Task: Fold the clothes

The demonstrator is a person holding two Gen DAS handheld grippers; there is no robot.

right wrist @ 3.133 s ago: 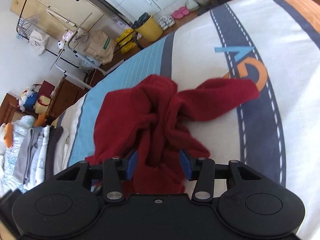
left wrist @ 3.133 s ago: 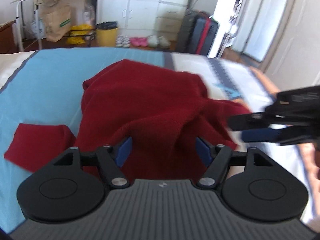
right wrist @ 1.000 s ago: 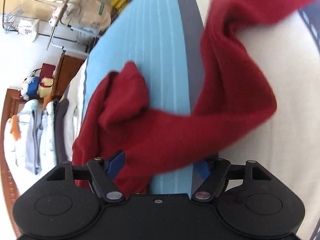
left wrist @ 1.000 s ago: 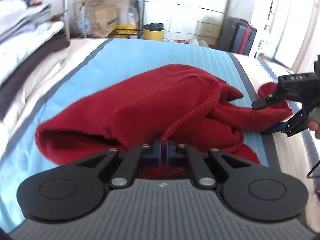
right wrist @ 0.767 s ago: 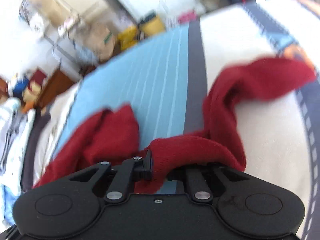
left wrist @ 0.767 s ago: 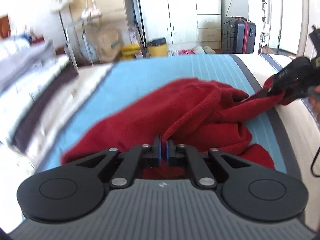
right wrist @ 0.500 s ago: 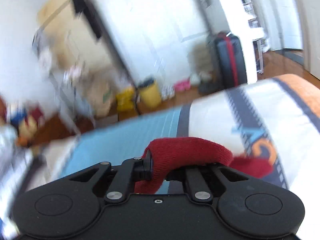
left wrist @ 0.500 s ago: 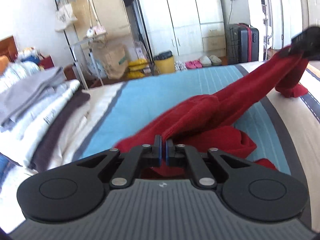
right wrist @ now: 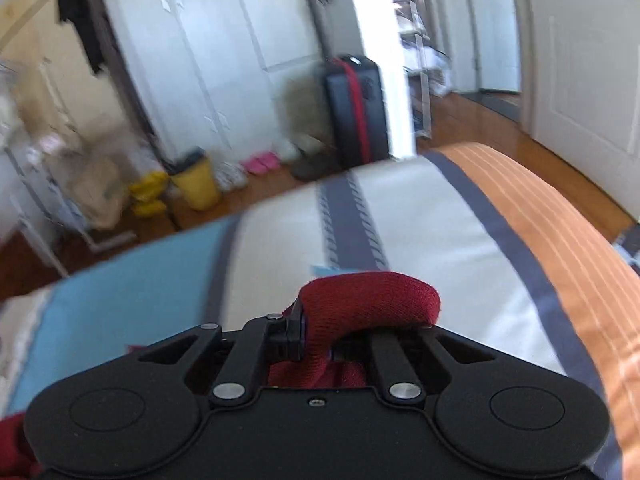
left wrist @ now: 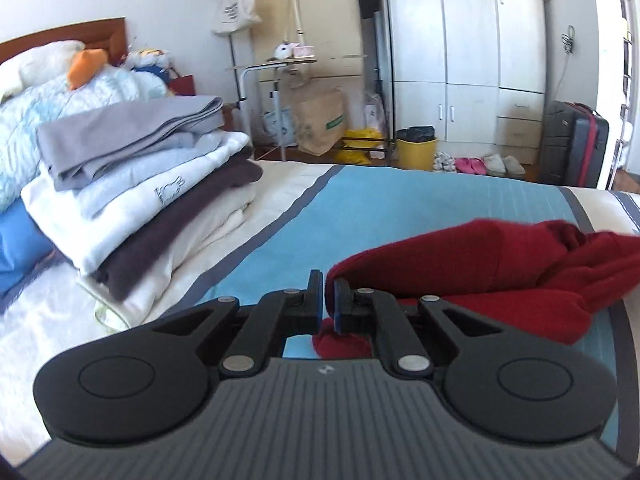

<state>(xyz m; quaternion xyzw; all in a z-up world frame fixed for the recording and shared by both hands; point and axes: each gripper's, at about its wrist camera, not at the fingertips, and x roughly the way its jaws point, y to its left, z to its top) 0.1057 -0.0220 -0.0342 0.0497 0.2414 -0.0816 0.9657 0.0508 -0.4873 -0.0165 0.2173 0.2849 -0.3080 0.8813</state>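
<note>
Bed (left wrist: pixel 400 208) with blue, cream and orange striped cover, spread across both views. Stack of folded laundry (left wrist: pixel 152 196) at its left side. Red sweater (left wrist: pixel 480 264) lifted over the blue stripe, stretched rightward. Left gripper (left wrist: pixel 327 294) clamped tight on a sweater edge. Right gripper (right wrist: pixel 316 340) pinched closed on another fold, cloth bulging over its fingers.

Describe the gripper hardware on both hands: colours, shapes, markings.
Left gripper: black linkage arms with silver rivets, two round black discs, blue finger pads, grey ribbed body bearing a small white logo. Right gripper: same black linkage, rivets and discs, but a smooth black body with one small screw. No cables or sleeves visible.
</note>
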